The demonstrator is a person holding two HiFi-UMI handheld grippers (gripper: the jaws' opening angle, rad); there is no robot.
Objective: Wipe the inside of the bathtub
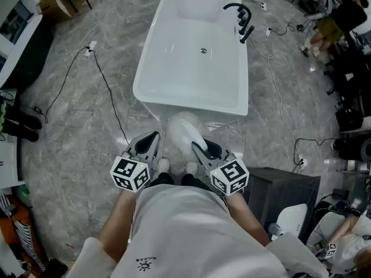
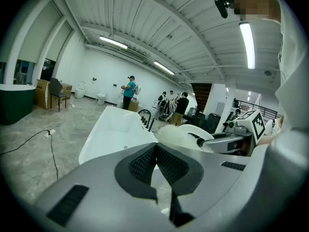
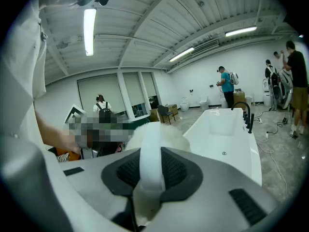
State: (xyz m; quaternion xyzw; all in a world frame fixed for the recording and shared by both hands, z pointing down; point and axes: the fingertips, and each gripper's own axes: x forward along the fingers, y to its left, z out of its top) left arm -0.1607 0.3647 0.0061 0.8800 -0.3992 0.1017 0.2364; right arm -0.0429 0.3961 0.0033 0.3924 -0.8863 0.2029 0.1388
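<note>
White bathtub, fluffy duster just beside

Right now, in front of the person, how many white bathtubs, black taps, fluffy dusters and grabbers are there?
White bathtub: 1
Black tap: 1
Fluffy white duster: 1
Grippers: 2, the left gripper shut and empty, the right gripper shut on the duster's handle
Total: 5
</note>
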